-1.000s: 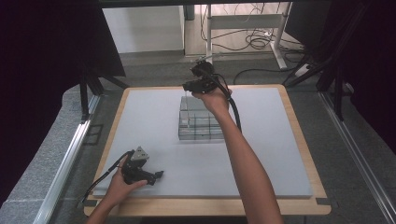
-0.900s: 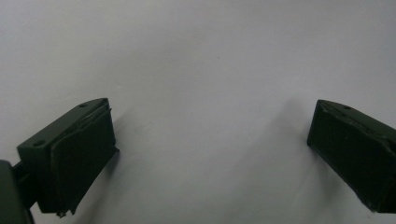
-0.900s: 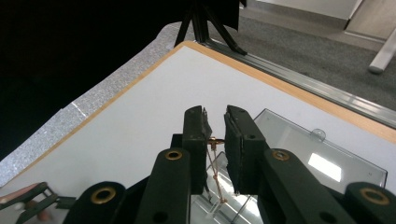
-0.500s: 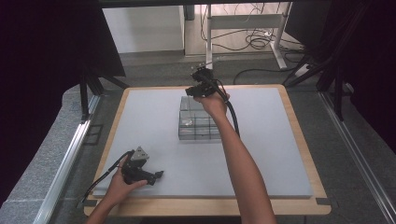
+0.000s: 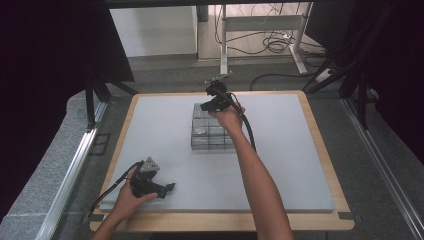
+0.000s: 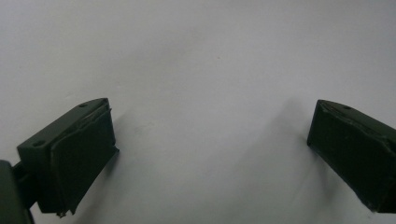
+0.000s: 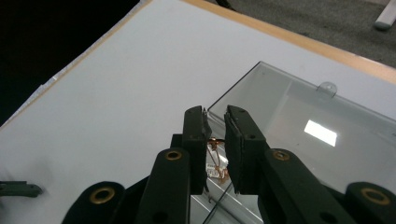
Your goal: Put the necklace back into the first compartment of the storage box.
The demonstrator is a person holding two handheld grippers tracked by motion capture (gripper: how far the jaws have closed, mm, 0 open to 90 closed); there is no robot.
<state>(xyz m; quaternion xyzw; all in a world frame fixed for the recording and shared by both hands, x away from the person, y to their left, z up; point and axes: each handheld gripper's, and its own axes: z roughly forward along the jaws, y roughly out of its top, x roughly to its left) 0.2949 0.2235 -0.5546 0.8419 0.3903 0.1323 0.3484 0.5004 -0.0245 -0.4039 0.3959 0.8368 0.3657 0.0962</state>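
A clear plastic compartment box (image 5: 214, 134) stands at the middle of the white table top (image 5: 150, 130). Its transparent lid (image 7: 299, 116) appears in the right gripper view. My right gripper (image 5: 202, 107) hovers over the box's far left corner. In its own view the right gripper (image 7: 215, 114) has its jaws almost together, with a small copper wire piece (image 7: 215, 161) pinched between them. My left gripper (image 5: 170, 187) rests on the table near the front left. In its own view the left gripper (image 6: 212, 140) is wide open over bare white surface.
A small pale item (image 5: 200, 131) lies in one compartment of the box. The table has a wooden rim (image 5: 320, 135). Dark curtains flank both sides, and a desk frame with cables (image 5: 265, 40) stands on the floor beyond the far edge.
The right hand and its gripper have shifted slightly nearer, over the box's far corner. The left gripper has not moved.
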